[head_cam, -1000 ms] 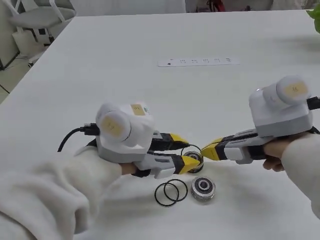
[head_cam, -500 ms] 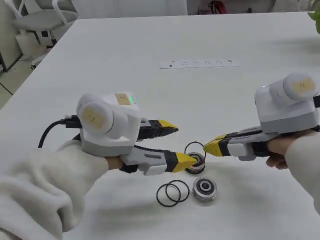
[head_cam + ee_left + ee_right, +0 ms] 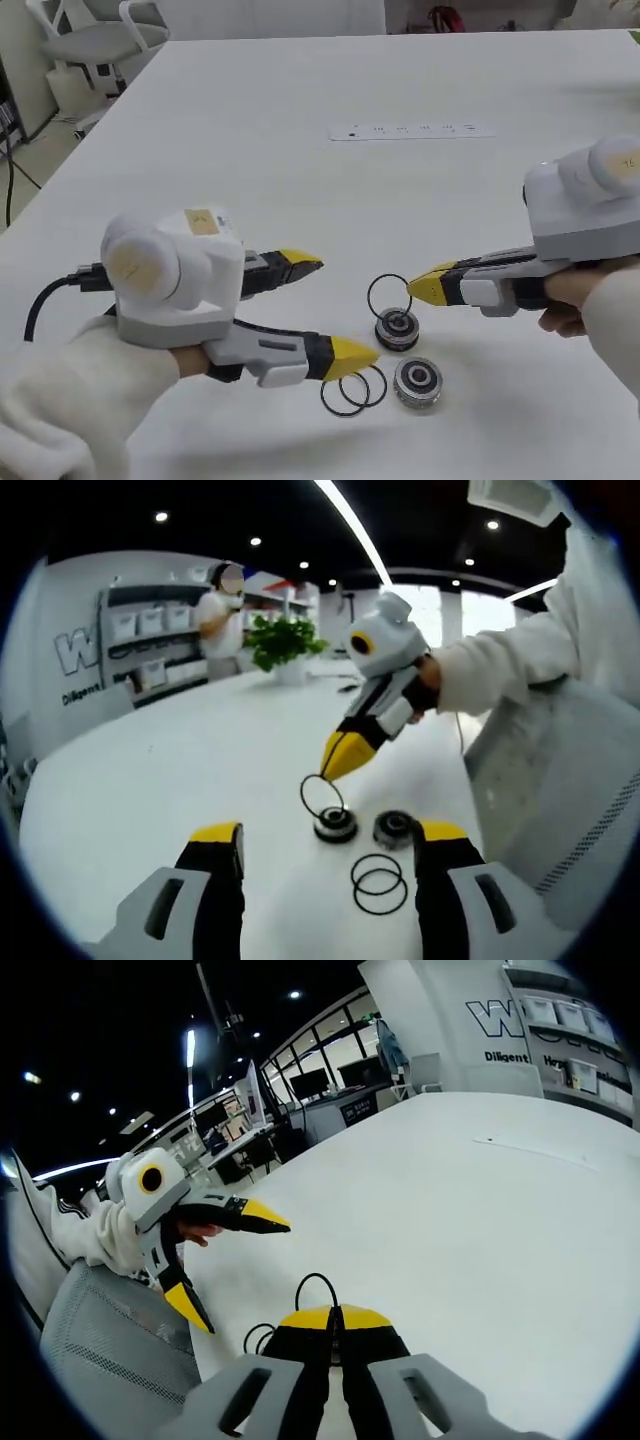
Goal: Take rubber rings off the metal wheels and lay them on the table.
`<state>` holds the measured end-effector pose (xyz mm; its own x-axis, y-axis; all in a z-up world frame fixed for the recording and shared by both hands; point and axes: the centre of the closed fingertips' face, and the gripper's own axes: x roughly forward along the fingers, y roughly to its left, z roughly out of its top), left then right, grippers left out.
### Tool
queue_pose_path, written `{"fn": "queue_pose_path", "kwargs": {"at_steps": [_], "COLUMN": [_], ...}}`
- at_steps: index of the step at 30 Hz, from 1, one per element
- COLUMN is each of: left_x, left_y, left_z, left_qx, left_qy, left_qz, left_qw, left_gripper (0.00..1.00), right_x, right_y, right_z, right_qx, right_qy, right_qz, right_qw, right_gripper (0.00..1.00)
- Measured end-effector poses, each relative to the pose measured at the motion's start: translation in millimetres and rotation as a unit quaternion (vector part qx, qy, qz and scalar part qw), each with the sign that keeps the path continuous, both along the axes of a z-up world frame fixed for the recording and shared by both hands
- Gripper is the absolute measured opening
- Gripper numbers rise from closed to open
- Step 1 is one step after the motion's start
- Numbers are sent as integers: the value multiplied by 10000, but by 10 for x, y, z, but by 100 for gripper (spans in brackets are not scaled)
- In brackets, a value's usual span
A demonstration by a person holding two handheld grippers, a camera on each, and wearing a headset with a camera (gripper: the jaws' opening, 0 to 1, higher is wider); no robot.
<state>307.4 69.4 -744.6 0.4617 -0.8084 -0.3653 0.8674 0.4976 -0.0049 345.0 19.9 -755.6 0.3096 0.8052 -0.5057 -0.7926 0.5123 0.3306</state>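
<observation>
Black rubber is pinched at the tips of the right gripper [image 3: 412, 288], its jaws closed together on the rim of a ring [image 3: 368, 297]. The ring hangs as an upright loop just left of those tips. Its low edge reaches the top of a wheel [image 3: 397, 328], and I cannot tell whether it is clear of the wheel.

A second wheel [image 3: 417, 381] sits just nearer. Two rings [image 3: 322, 396] lie flat and overlapped on the table [image 3: 250, 120], touching or almost touching that wheel's left side.

The left gripper [image 3: 330, 310] is spread wide with nothing in it, and its near jaw hovers beside the two rings.

The right gripper is the one to lay the ring down. That spot by the laid rings looks crowded. Bare table opens far of the wheels, toward the power strip [image 3: 410, 131], and to the right.
</observation>
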Motion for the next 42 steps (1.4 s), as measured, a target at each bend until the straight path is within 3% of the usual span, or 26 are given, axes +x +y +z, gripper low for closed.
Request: {"fn": "queue_pose_path", "kwargs": {"at_steps": [3, 6, 18, 34, 42], "left_x": [-78, -134, -210, -348, -436], "left_y": [77, 129, 204, 280, 264], "left_z": [-19, -33, 152, 130, 44], "left_qx": [-94, -31, 54, 63, 127], "left_qy": [74, 107, -65, 5, 149], "left_qz": [136, 166, 20, -61, -124], "left_qw": [9998, 9998, 10000, 10000, 9997], "left_gripper": [74, 76, 85, 97, 100], "right_x": [-21, -45, -223, -495, -590], "right_y": [36, 72, 230, 328, 340], "right_z": [22, 40, 39, -188, -284], "right_qx": [39, 76, 87, -193, -328], "right_qy": [-1, 5, 106, 556, 700], "right_qz": [56, 112, 482, 925, 1098], "right_qw": [10000, 9999, 9987, 9940, 9909], "right_gripper": [0, 0, 0, 0, 0]}}
